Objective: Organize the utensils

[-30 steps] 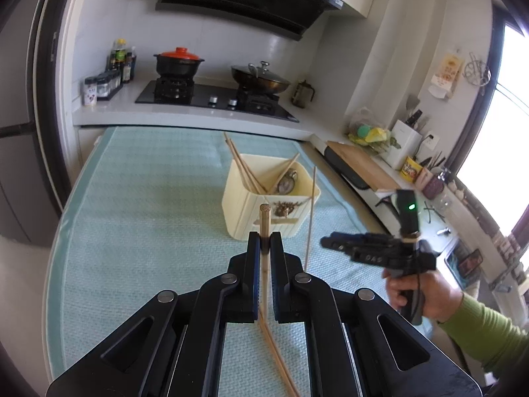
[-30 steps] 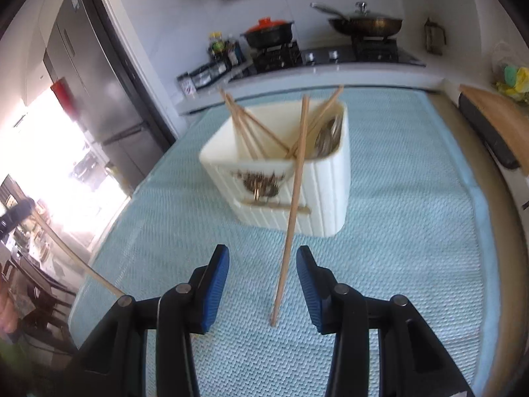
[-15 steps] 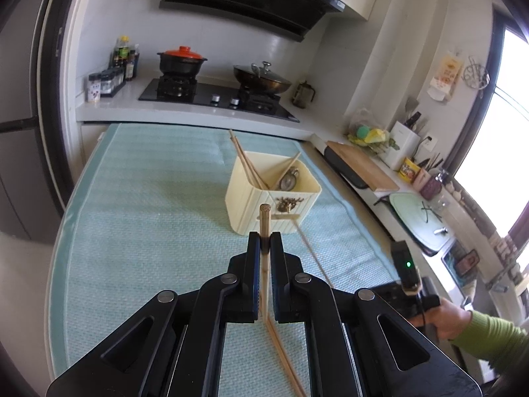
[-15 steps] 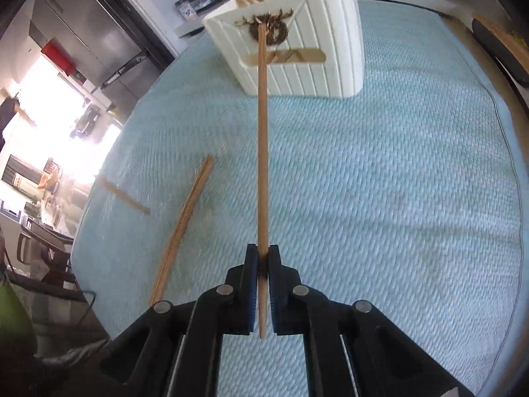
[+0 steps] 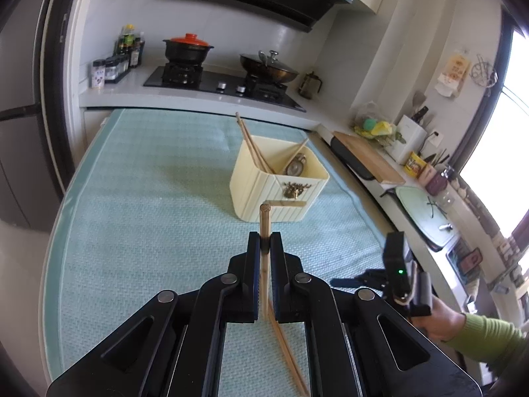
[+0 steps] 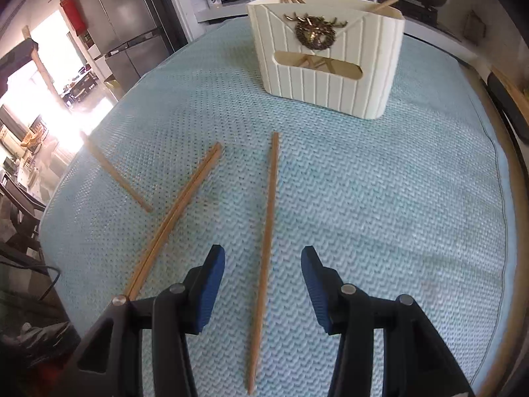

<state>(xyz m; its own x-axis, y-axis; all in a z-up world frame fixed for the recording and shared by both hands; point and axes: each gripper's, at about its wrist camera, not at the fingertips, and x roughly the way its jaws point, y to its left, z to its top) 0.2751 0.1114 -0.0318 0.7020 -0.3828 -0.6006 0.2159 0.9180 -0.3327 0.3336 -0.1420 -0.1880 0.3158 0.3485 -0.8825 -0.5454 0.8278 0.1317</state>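
Two grippers above the desk (image 6: 380,182) with wooden chopsticks

Left gripper (image 5: 265,243) clamps a wooden chopstick (image 5: 264,223); only the right view shows the right gripper (image 6: 263,266), just opened around a loose lying chopstick (image 6: 267,231).

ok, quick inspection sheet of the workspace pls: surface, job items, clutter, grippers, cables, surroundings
Surface: teal woven mat covers the table.
Job's things: cream utensil holder upright with chopsticks inside; one chopstick flat on the mat, a pair of chopsticks to its left.
Clutter: nothing seen on the mat.
Grippers: left gripper shut on a held chopstick; right gripper open, jaws just opened, straddling the flat chopstick without touching.
Cables: dark cable at the table's left edge.
Surroundings: stove with pots, cutting board.
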